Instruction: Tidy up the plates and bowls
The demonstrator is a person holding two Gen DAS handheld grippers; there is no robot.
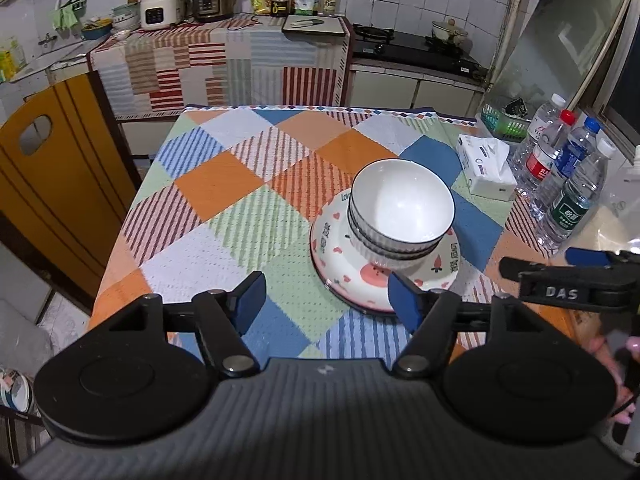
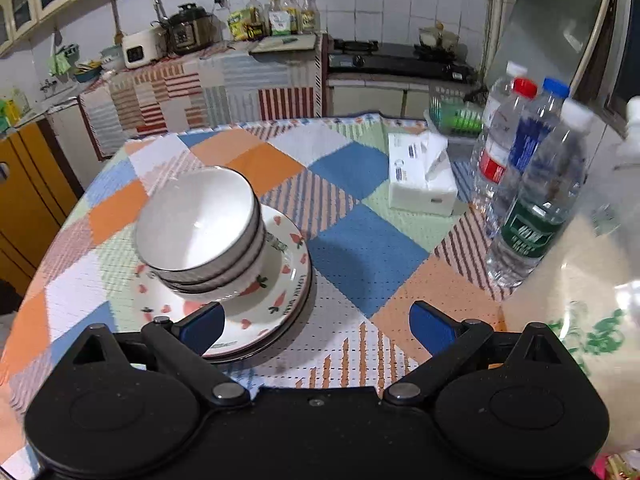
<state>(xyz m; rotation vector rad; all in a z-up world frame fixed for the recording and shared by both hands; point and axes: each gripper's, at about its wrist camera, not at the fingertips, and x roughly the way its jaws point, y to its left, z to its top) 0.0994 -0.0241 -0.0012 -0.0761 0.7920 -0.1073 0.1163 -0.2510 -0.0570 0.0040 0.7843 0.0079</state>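
Your nested bowls point(image 1: 402, 210) sit mouth-up in a short stack on the strawberry-patterned plates point(image 1: 348, 268), and that whole pile rests on the checked tablecloth point(image 1: 224, 184), nearer the table's right edge than its left and closer to the near edge than the far one. Being round, the pile has no long axis along the table; its only axis is vertical, and the top bowl tips slightly so its opening looks back toward you. The pile lies ahead and to the right of your left gripper point(image 1: 324, 300), whose right fingertip overlaps the plates' near rim, though you cannot tell whether it touches. From your right gripper point(image 2: 318, 328) the pile lies ahead and to the left, its left fingertip over the near rim. Both grippers look about equally near. Both stand spread wide with nothing between the fingers. Since everything already appears stacked, the job looks largely finished. Farther right, near the table's right edge, stand a tissue box point(image 2: 422, 176) and water bottles point(image 2: 532, 184).
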